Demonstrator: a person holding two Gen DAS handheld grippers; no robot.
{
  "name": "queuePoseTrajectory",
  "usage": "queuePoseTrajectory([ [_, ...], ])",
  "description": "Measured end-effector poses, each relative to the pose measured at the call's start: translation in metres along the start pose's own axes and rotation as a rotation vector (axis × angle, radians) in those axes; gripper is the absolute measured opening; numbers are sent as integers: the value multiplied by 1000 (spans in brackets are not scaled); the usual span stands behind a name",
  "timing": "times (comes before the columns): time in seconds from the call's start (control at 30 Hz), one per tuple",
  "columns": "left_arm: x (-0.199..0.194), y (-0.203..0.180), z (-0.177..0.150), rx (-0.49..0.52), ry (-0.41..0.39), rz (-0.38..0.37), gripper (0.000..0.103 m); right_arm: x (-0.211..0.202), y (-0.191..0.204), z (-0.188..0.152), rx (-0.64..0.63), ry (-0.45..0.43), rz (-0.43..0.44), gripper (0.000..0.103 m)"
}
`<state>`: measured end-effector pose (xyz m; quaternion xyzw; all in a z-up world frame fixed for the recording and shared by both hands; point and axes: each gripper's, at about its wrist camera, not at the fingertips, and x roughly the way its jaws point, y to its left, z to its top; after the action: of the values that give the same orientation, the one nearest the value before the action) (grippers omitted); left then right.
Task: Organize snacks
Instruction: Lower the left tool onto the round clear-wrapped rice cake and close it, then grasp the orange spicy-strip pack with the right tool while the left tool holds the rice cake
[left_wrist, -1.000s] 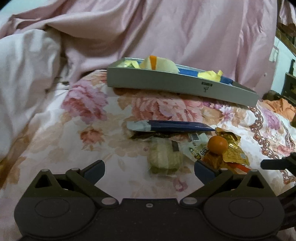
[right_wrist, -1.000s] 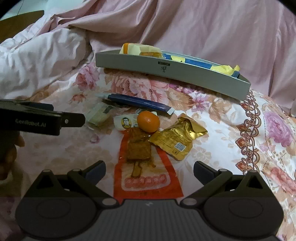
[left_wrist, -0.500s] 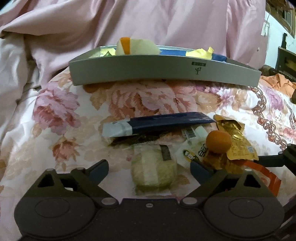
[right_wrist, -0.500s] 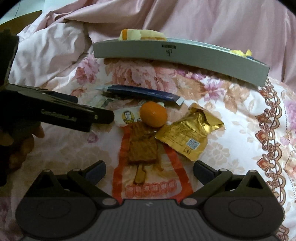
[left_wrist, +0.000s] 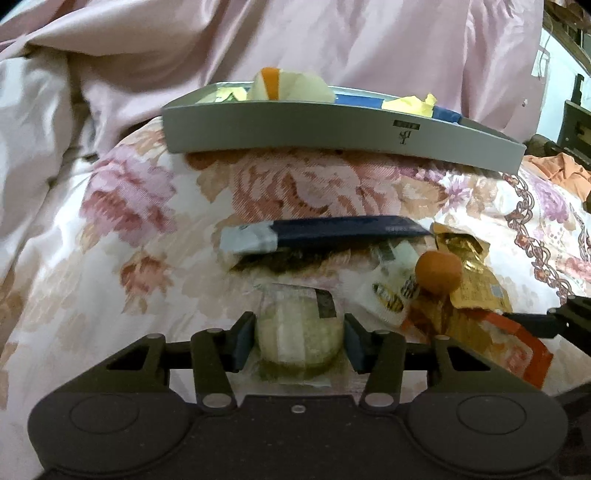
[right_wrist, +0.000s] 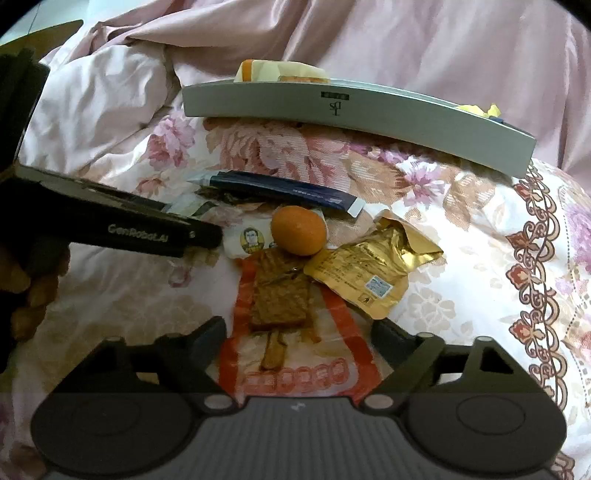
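My left gripper (left_wrist: 300, 338) is shut on a pale green wrapped cake (left_wrist: 299, 332) lying on the flowered bedspread. My right gripper (right_wrist: 298, 332) is open, its fingers on either side of an orange-edged clear packet with a brown snack (right_wrist: 284, 295). Beyond lie a small orange fruit (right_wrist: 298, 230), a gold foil packet (right_wrist: 373, 266), a small white packet with a face (right_wrist: 245, 240) and a dark blue stick packet (right_wrist: 280, 190). A grey tray (right_wrist: 369, 110) holding several snacks stands behind them. The left gripper's body (right_wrist: 110, 229) shows in the right wrist view.
A pink quilt (left_wrist: 332, 40) is bunched up behind and to the left of the tray (left_wrist: 332, 129). The orange fruit (left_wrist: 439, 272), blue stick packet (left_wrist: 332, 232) and gold packet (left_wrist: 469, 273) lie right of my left gripper. Orange cloth (left_wrist: 554, 170) lies far right.
My left gripper moved forward over the green cake and closed on it. The right gripper crept forward over the orange-edged packet and its fingers narrowed somewhat.
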<state>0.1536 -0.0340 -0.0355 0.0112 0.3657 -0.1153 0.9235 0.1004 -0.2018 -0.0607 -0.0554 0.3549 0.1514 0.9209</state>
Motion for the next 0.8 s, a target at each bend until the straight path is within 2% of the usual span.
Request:
queuePoseTrajectory([
  [0.23,-34,6,-26,-34,12,9,52,-8,7,-3,6,5,10,77],
  [0.47,-64,10,-44,-84,35,-5,52,-25,19,-15,-32,21,86,77],
  [0.57,-68,9,-50,-81,31,-6,52,-33,23,-18,-45,23,107,77],
  [0.8,-64,11,-49,-91,42,-22,56,-27,26,-12,-41,31,88,82],
])
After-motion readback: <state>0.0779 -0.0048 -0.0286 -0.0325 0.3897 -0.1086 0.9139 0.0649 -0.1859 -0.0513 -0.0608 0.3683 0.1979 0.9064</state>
